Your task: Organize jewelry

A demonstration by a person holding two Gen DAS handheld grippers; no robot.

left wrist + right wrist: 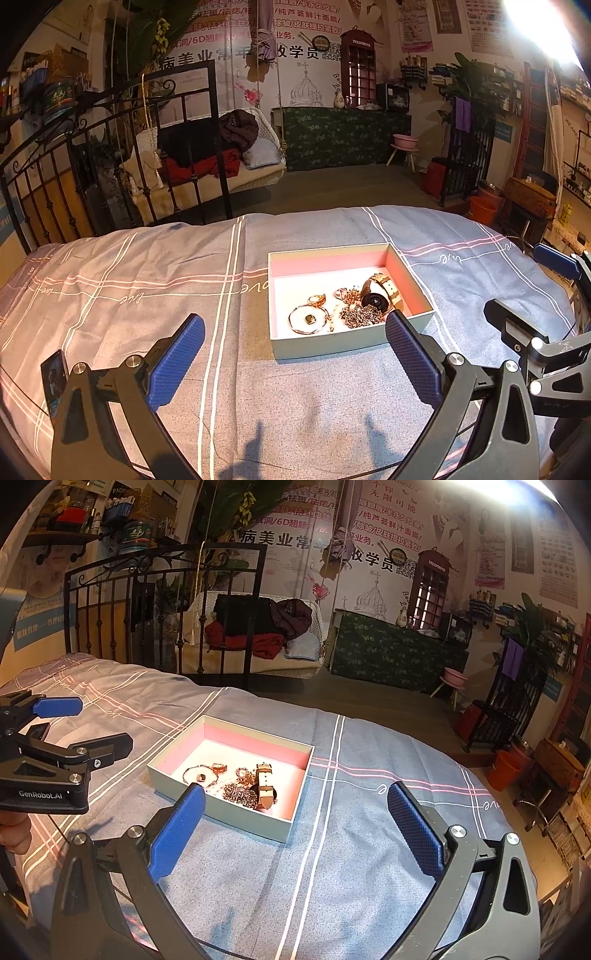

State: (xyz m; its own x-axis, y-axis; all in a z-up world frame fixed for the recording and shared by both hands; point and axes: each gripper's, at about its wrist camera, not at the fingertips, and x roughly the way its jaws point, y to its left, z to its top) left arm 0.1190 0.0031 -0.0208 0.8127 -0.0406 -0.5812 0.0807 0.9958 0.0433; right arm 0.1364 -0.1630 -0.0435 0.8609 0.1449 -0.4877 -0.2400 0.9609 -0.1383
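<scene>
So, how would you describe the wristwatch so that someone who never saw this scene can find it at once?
On the blue-grey checked bedspread lies a shallow open box with pink inner walls. The wristwatch lies in the end of the box nearer the right tool, beside a dark beaded heap. It alone has a round dark face and a wide pale strap.

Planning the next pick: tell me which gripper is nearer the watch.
Too close to call. The left gripper and right gripper both hover open, short of the box holding the watch.
</scene>
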